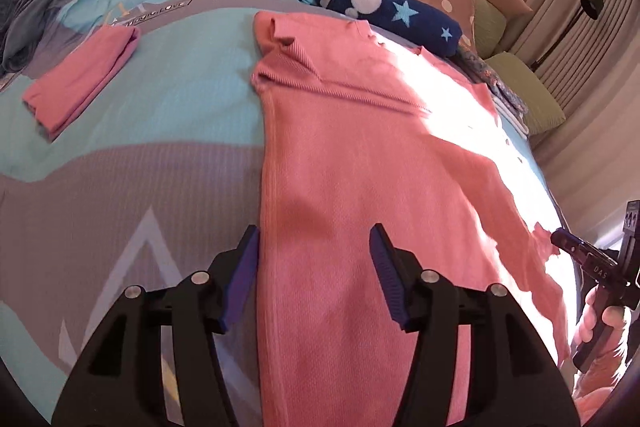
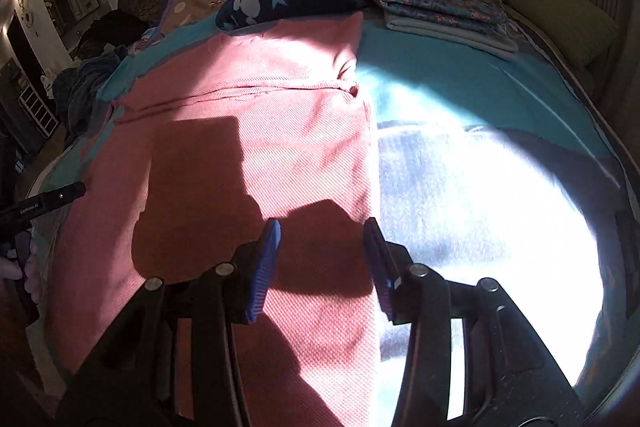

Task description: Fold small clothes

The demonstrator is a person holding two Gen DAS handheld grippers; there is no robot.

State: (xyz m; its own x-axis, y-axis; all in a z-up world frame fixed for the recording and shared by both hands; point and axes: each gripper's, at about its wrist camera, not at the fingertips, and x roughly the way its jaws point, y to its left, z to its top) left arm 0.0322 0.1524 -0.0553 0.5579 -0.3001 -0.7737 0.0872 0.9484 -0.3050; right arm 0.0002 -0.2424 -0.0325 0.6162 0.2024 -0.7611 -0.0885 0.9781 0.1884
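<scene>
Left wrist: my left gripper (image 1: 314,251), jaws apart and empty, over the pink top's (image 1: 360,155) left edge. Right wrist: my right gripper (image 2: 322,247), likewise parted and empty, over its right edge.

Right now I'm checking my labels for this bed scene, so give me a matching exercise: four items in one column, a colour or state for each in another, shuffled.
Items:
1. large pink garment
2. small pink garment
3. rolled item
4. left tongs

States:
A. navy with stars
B. open, over fabric
C. folded, lying apart
D. spread out, sleeve folded across

Pairs: 1-D, 2-C, 3-A, 4-B
</scene>
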